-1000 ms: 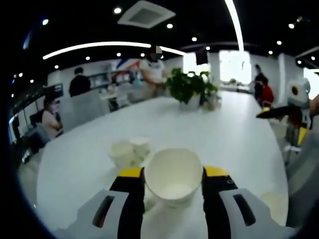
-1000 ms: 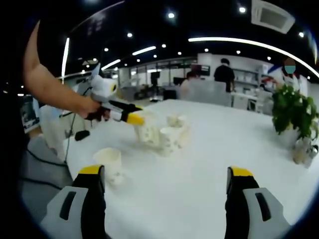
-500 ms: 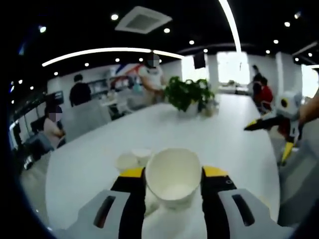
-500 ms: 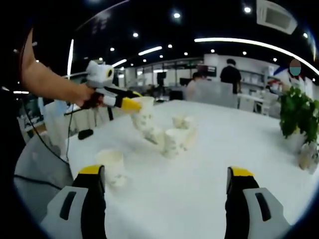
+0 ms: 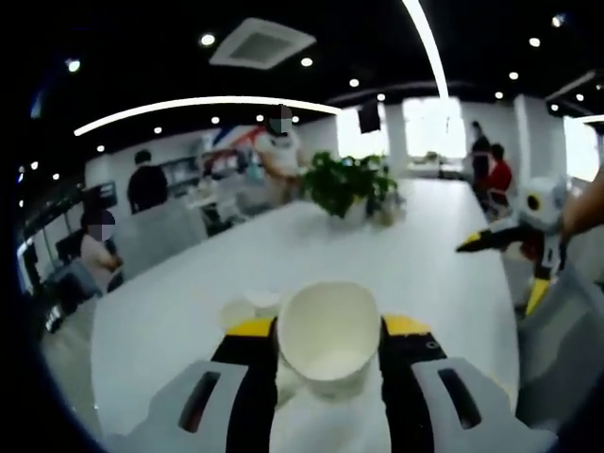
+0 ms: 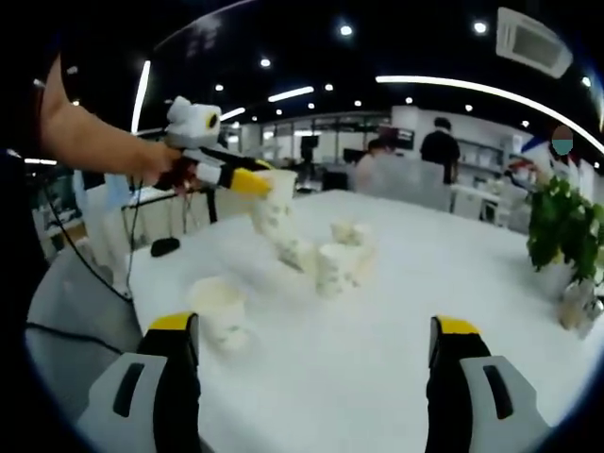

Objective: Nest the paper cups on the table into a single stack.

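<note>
Here the left gripper point(image 5: 327, 344) grips a white paper cup point(image 5: 327, 332) between its yellow-tipped jaws, pressed on both sides. In the left gripper view the cup's open mouth faces the camera and tips upward, so its long axis runs roughly along the jaws, base pointing away. In the right gripper view the same gripper point(image 6: 269, 186) is held up above the table point(image 6: 453, 283) by a hand point(image 6: 160, 168), and the held cup point(image 6: 274, 203) hangs off its tip, its axis sloping down toward the surface, with what looks like another cup point(image 6: 294, 251) just under it; whether they touch is unclear.

Just beyond the held cup, more cups point(image 5: 247, 308) stand mouth up on the table point(image 5: 179, 311). In the right gripper view these form a small cluster point(image 6: 342, 260) near the middle of the table, and one lone cup point(image 6: 219, 311) stands upright toward the near left edge.

The right gripper point(image 6: 316, 363) has its jaws spread wide with nothing between them, over bare tabletop. It also appears at the right of the left gripper view point(image 5: 510, 250), off the table's right edge.

A potted plant point(image 5: 347, 184) sits toward the far end.
</note>
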{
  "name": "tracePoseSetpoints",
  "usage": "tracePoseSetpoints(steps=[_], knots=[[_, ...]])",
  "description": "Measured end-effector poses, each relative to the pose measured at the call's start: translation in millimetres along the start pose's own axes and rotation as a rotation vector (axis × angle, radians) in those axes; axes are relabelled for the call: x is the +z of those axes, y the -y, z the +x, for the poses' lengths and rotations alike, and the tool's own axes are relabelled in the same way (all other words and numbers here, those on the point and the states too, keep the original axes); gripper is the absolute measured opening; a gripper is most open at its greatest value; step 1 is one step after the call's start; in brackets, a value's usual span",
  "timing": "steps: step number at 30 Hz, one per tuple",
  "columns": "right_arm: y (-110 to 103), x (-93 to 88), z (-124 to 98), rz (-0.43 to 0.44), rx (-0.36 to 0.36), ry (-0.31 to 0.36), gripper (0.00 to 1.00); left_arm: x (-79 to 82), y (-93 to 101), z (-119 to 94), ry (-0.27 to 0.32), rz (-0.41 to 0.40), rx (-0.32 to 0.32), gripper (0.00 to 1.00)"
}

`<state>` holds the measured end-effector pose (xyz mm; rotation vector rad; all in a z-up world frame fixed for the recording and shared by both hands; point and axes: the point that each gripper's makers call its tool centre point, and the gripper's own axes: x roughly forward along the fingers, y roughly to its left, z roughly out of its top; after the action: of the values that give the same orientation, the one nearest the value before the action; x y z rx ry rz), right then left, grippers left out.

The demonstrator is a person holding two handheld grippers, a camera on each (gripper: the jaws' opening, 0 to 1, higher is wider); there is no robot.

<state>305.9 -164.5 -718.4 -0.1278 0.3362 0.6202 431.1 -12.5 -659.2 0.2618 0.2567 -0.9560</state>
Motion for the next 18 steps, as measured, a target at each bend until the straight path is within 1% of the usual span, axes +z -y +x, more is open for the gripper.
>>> tracePoseSetpoints(steps=[2, 5, 10, 13, 18], knots=[[-2.9, 2.0, -1.5, -0.008, 0.002, 0.008, 1.00, 2.6, 3.5, 0.4, 0.001, 0.011, -0.010, 0.41], [-4.5, -2.0, 1.3, -0.018, 0.011, -0.006, 1.00, 4.1, 4.0, 0.5, 0.000, 0.017, -0.014, 0.41], [-0.3, 0.1, 9.7, -0.010, 0.010, -0.003, 1.00, 4.3, 5.0, -0.7, -0.004, 0.015, -0.017, 0.41], [4.5, 5.2, 15.1, -0.008, 0.005, 0.008, 1.00, 6.6, 7.4, -2.8, 0.002, 0.017, -0.020, 0.41], [9.7, 14.8, 24.7, -0.023, 0.016, 0.000, 1.00, 9.7, 10.7, -7.5, 0.003, 0.005, -0.018, 0.40]])
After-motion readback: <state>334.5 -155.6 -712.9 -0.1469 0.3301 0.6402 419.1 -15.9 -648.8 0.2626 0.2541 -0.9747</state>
